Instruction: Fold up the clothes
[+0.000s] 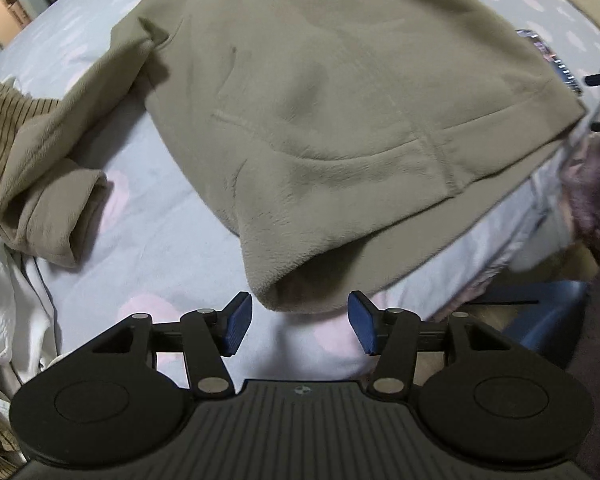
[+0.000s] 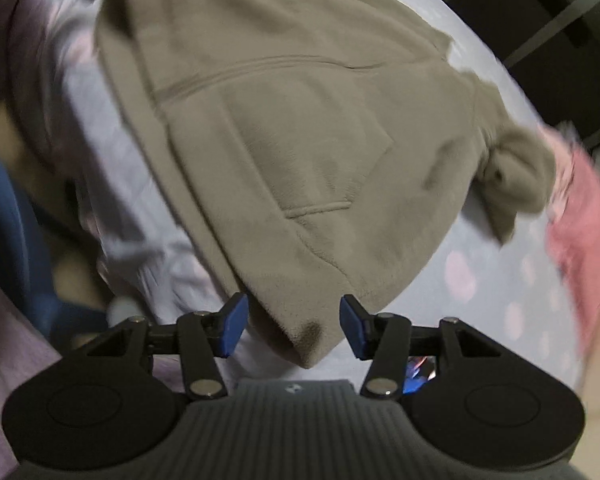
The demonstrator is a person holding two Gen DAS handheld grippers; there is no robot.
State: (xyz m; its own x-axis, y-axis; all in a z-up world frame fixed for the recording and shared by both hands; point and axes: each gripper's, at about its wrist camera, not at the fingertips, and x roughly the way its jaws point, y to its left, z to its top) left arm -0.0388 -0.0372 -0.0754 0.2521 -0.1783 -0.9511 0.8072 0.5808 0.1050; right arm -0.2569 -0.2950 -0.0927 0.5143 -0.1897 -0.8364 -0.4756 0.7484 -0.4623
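A beige fleece hoodie (image 1: 320,100) lies spread on a pale bedsheet with pink spots (image 1: 140,248). Its front pocket faces up. One sleeve (image 1: 52,208) trails off to the left with its cuff open. My left gripper (image 1: 299,325) points down at one bottom hem corner. It is open, and the corner hangs between its blue pads (image 1: 236,324) without being pressed. In the right wrist view the hoodie (image 2: 300,140) shows blurred, with a bunched sleeve (image 2: 516,172) at the right. My right gripper (image 2: 293,329) is open around the other hem corner.
A brown striped garment (image 1: 4,128) and a white cloth (image 1: 4,288) lie at the left edge of the bed. A pink garment (image 2: 580,220) lies to the right of the hoodie. The bed's edge drops off near a blue object (image 1: 548,320).
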